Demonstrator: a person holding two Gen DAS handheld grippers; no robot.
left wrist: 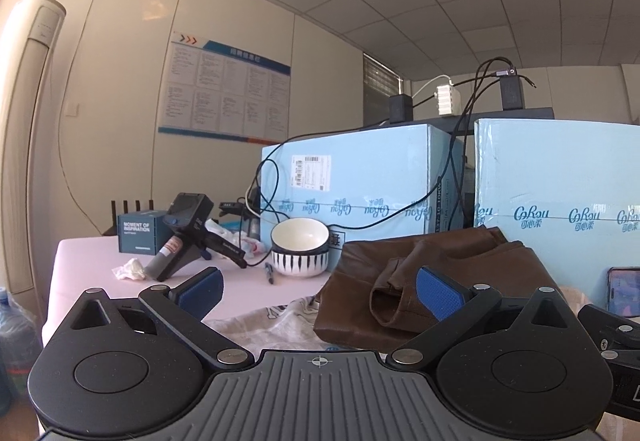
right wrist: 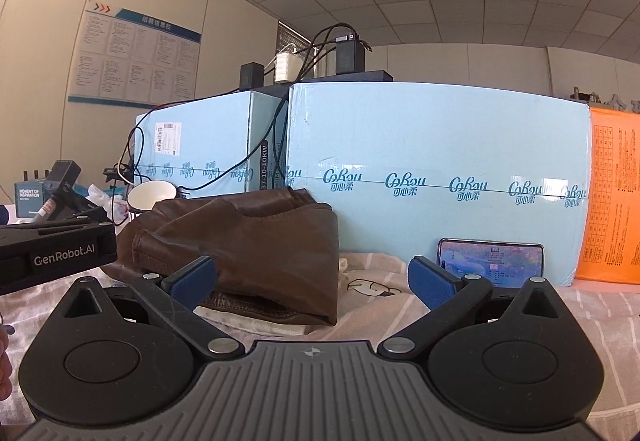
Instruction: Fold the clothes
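A brown leather garment (left wrist: 424, 273) lies folded in a bundle on a pale striped cloth (left wrist: 280, 325) with cartoon prints. In the right wrist view the same brown garment (right wrist: 256, 241) sits just ahead and left of centre on the striped cloth (right wrist: 384, 301). My left gripper (left wrist: 320, 291) is open, its right blue pad in front of the garment's near edge and nothing between the fingers. My right gripper (right wrist: 312, 279) is open too, its left pad close to the garment's near edge. The left gripper's body (right wrist: 56, 253) shows at the left of the right wrist view.
Two light blue cartons (right wrist: 436, 177) stand behind the garment, with cables and chargers on top. A phone (right wrist: 492, 261) leans on the right carton, beside an orange sheet (right wrist: 612, 197). A striped bowl (left wrist: 300, 247), a marker, a black handheld device (left wrist: 184, 237) and crumpled tissue lie on the pink tabletop (left wrist: 88, 261).
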